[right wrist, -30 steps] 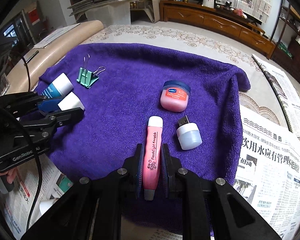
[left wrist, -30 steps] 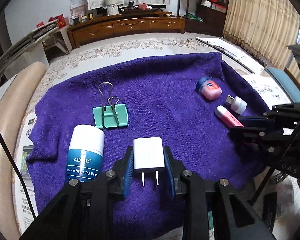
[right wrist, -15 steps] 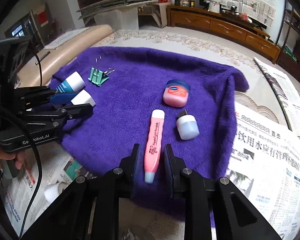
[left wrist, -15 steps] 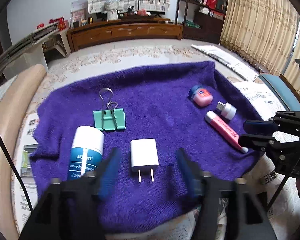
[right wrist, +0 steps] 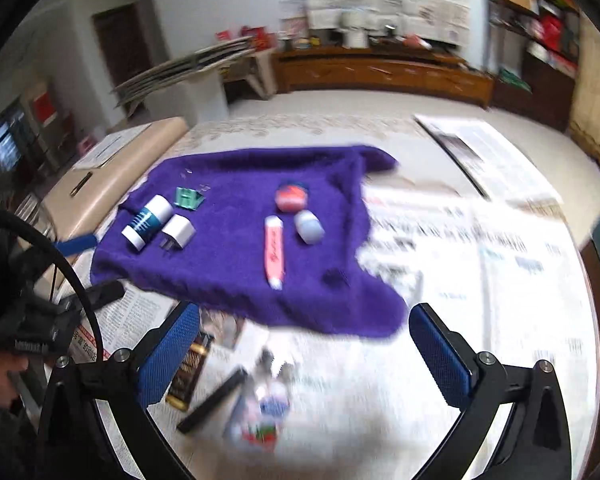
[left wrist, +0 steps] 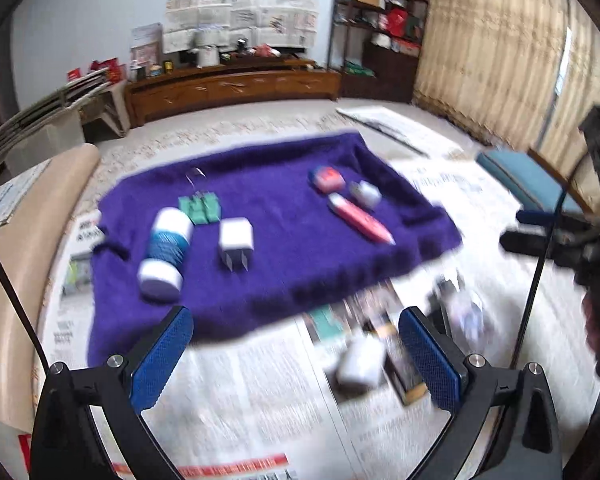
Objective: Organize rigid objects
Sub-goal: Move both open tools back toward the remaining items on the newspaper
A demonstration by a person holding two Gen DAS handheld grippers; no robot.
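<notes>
A purple towel (left wrist: pixel 284 256) (right wrist: pixel 236 276) holds two groups. On its left lie a blue-and-white balm bottle (left wrist: pixel 166 246) (right wrist: pixel 147 221), a white charger plug (left wrist: pixel 236 242) (right wrist: pixel 179 231) and a green binder clip (left wrist: pixel 200 208) (right wrist: pixel 187 198). On its right lie a pink tube (left wrist: pixel 358 218) (right wrist: pixel 274 250), a pink jar with a blue lid (left wrist: pixel 326 178) (right wrist: pixel 292 197) and a small white USB piece (left wrist: pixel 365 194) (right wrist: pixel 309 227). My left gripper (left wrist: pixel 296 350) is open and empty, pulled back over newspaper. My right gripper (right wrist: pixel 305 350) is open and empty, also back from the towel.
Newspaper (left wrist: pixel 256 400) (right wrist: pixel 492 264) covers the floor around the towel. Blurred loose items lie on it near me: a small white bottle (left wrist: pixel 360 362), a dark box (right wrist: pixel 190 372), a black bar (right wrist: pixel 212 400). A beige bench (left wrist: pixel 4 288) runs along the left.
Both grippers let go, the left of the charger plug and the right of the pink tube, opened wide and pulled back and up from the towel. Both views are now motion-blurred.
</notes>
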